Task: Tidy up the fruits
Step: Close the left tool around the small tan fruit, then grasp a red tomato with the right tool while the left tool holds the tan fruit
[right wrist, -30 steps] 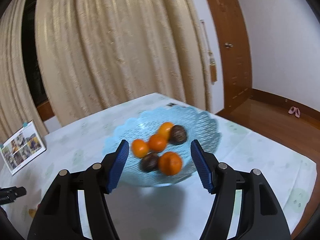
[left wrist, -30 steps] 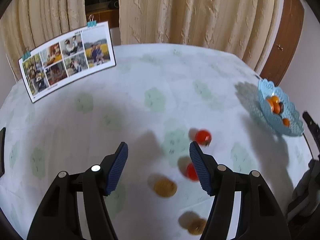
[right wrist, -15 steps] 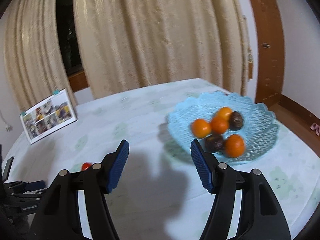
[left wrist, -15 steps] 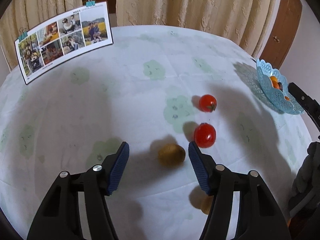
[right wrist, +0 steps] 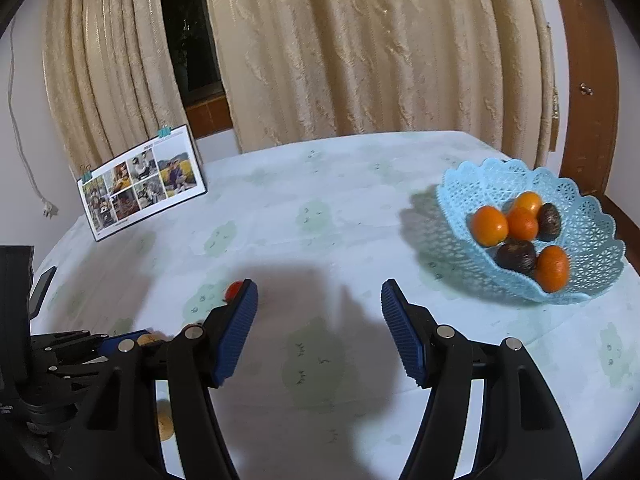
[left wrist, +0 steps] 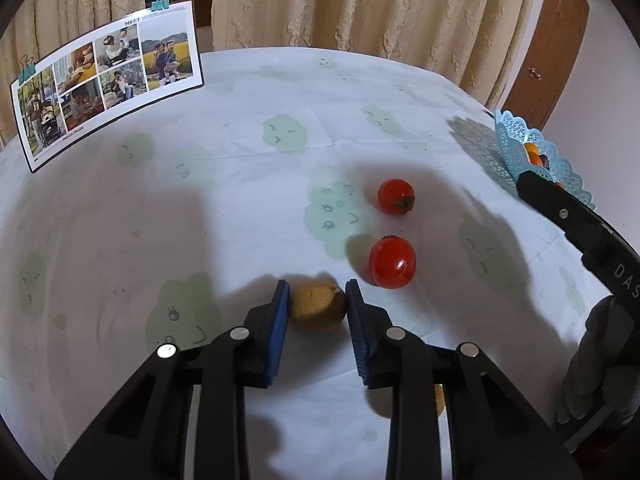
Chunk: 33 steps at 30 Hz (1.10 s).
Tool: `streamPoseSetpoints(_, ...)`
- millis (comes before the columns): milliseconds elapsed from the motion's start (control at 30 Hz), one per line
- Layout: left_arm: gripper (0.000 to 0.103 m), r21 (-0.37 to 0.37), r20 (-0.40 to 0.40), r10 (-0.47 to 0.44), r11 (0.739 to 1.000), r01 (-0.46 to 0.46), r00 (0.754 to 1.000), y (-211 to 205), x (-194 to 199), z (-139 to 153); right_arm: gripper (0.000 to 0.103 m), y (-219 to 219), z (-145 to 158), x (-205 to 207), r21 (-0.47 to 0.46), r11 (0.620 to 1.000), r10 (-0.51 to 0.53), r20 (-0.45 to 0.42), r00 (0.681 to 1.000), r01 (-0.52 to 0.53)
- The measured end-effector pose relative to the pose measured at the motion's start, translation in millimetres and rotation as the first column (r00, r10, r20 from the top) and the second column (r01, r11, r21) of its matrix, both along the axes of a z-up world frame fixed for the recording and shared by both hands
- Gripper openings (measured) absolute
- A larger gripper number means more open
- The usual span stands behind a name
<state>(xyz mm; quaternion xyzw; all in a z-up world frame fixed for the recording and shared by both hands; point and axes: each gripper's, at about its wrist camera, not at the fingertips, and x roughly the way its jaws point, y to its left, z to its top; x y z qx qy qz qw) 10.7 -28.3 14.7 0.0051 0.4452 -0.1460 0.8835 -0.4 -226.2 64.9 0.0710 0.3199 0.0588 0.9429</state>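
Observation:
My left gripper (left wrist: 318,308) is shut on a brown kiwi (left wrist: 317,307) that rests on the tablecloth, its blue pads against both sides. Two red tomatoes lie just beyond to the right, one near (left wrist: 393,262) and one farther (left wrist: 396,196). A second kiwi (left wrist: 439,400) peeks out under the right finger. The blue lace fruit basket (right wrist: 568,280) at the right holds oranges (right wrist: 489,225) and dark fruits (right wrist: 516,256). My right gripper (right wrist: 318,316) is open and empty above the table, left of the basket. The left gripper also shows in the right wrist view (right wrist: 120,344).
A photo calendar (left wrist: 108,76) stands clipped at the table's back left. Beige curtains (right wrist: 360,48) hang behind the round table. A wooden door (left wrist: 548,48) is at the right. The basket (left wrist: 536,160) sits near the table's right edge.
My left gripper has lowered onto the kiwi and closed on it. My right gripper has swung left, away from the basket, staying open.

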Motion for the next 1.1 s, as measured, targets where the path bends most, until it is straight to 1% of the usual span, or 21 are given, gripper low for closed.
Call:
streamPoseSetpoints(200, 0.029, -0.005, 0.020, 0.008, 1.000, -0.008, 1.000, 3.0, -1.8, 5.0, 0.066, 4.4, -2.7, 2.9, 0.012, 1.000, 0.025, -0.025, 0.999, -0.025)
streamPoseSetpoints(300, 0.029, -0.005, 0.038, 0.038, 0.999, -0.038, 0.999, 9.2, -2.0, 9.6, 0.066, 8.0, -3.0, 5.5, 0.024, 0.998, 0.051, -0.042, 0.998, -0.050)
streamPoseSetpoints(400, 0.029, -0.002, 0.062, 0.091, 0.996, -0.091, 0.994, 19.9, -1.1, 15.1, 0.066, 17.7, -4.3, 9.5, 0.044, 0.994, 0.102, -0.068, 0.992, -0.099)
streamPoseSetpoints(467, 0.029, 0.002, 0.072, 0.114, 0.993, -0.114, 0.991, 25.6, -0.7, 17.0, 0.066, 27.5, -7.5, 14.3, 0.069, 0.986, 0.157, -0.103, 0.982, -0.150)
streamPoseSetpoints(600, 0.029, 0.019, 0.096, 0.156, 0.987, -0.159, 0.983, 35.4, -0.1, 19.5, 0.066, 47.4, -15.4, 21.0, 0.086, 0.972, 0.232, -0.158, 0.960, -0.221)
streamPoseSetpoints(633, 0.029, 0.020, 0.096, 0.163, 0.986, -0.166, 0.982, 37.2, -0.1, 19.6, 0.066, 54.6, -18.2, 22.9, 0.085, 0.966, 0.255, -0.175, 0.951, -0.244)
streamPoseSetpoints(733, 0.029, 0.023, 0.098, 0.180, 0.983, -0.183, 0.979, 41.7, 0.6, 18.7, 0.065, 69.7, -23.4, 24.6, 0.062, 0.958, 0.286, -0.195, 0.938, -0.279)
streamPoseSetpoints(767, 0.029, 0.023, 0.098, 0.184, 0.982, -0.187, 0.978, 43.1, 1.0, 18.3, 0.064, 73.9, -25.0, 25.5, 0.051, 0.956, 0.292, -0.202, 0.935, -0.288)
streamPoseSetpoints(833, 0.029, 0.020, 0.096, 0.193, 0.980, -0.196, 0.977, 46.4, 1.6, 17.9, 0.055, 81.1, -28.0, 28.1, 0.044, 0.951, 0.308, -0.217, 0.926, -0.306)
streamPoseSetpoints(867, 0.029, 0.017, 0.094, 0.197, 0.980, -0.199, 0.976, 47.7, 2.0, 17.7, 0.054, 82.7, -29.4, 29.0, 0.043, 0.949, 0.314, -0.223, 0.923, -0.312)
streamPoseSetpoints(1033, 0.029, 0.014, 0.091, 0.199, 0.980, -0.201, 0.976, 49.9, 2.7, 17.0, 0.036, 94.2, -38.6, 34.2, 0.023, 0.942, 0.330, -0.261, 0.907, -0.336)
streamPoseSetpoints(1100, 0.029, 0.014, 0.091, 0.196, 0.980, -0.198, 0.976, 49.8, 2.9, 16.9, 0.032, 94.7, -40.3, 34.9, 0.018, 0.942, 0.328, -0.264, 0.907, -0.335)
